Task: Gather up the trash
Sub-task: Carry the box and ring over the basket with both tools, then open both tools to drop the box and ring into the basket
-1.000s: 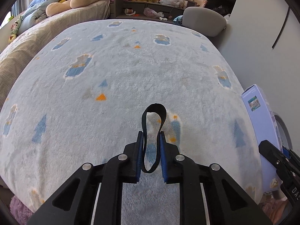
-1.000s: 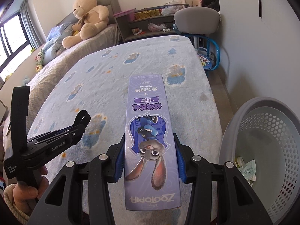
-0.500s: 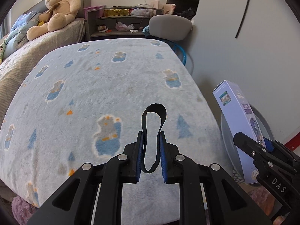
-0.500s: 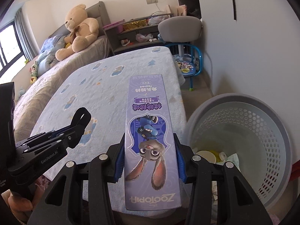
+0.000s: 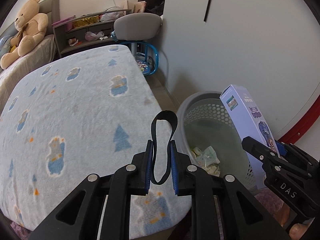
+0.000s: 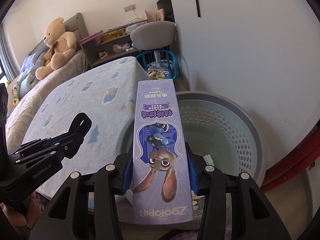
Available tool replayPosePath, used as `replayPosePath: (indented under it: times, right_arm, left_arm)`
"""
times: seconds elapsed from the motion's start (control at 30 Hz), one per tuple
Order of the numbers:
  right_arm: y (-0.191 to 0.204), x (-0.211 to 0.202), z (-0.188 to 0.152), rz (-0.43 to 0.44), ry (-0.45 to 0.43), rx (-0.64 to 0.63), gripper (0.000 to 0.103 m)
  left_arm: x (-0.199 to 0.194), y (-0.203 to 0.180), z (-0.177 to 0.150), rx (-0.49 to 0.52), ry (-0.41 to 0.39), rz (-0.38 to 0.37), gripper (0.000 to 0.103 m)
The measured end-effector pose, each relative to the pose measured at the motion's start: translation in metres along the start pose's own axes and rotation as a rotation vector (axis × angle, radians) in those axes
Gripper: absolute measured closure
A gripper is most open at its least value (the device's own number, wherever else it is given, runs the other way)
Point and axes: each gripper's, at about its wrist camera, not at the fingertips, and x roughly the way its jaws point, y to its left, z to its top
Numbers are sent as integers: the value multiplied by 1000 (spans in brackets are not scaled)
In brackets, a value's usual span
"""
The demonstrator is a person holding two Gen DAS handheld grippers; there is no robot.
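My left gripper [image 5: 161, 166] is shut on a black elastic band loop [image 5: 164, 138] and holds it over the bed's corner, beside the grey perforated trash basket [image 5: 192, 104]. My right gripper [image 6: 160, 170] is shut on a long purple Zootopia box [image 6: 159, 136], held over the basket's [image 6: 230, 108] near rim. The box [image 5: 250, 120] and right gripper [image 5: 276, 160] also show at the right of the left wrist view. The left gripper with the band [image 6: 80, 124] shows at the left of the right wrist view. Crumpled wrappers [image 5: 206, 158] lie in the basket.
The bed with a blue patterned blanket [image 5: 76, 108] fills the left. A teddy bear [image 5: 26, 30] sits at the far end by a shelf [image 5: 90, 32]. A grey chair [image 5: 138, 26] on a blue base stands by the white wall. A red rim [image 6: 312, 152] lies behind the basket.
Both grippers have swung right from over the bed to the basket. The box now hangs over the basket's rim and the band is beside the basket. Both grips are unchanged.
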Motion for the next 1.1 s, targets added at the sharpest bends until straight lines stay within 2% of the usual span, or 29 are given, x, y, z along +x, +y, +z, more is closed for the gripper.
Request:
replayPosePath:
  times: [0.4,0.87,0.97,1.0,1.07,1.1]
  right_arm:
    - [-59,4,0,-58,15,84,59]
    - [-73,17,5,-61,31,92,58]
    - [-73,16,5,-64,27,95,54]
    - [-74,15,5,-63,22,99,44]
    - [-76,13,4,-61,0,109,32]
    - [-76,12,4,-59,-8,113,31]
  left_arm:
    - [35,-53,13,84,41,-43,87]
    - [53,-79,20,104,54,-46,86]
    - [51,-78,21,93,51,-42,68]
    - [50,-78,21,88,47,-40,61]
    - [48,-76,21,79,39,-29,51]
    - [46,-76,21,76,33,-22,47]
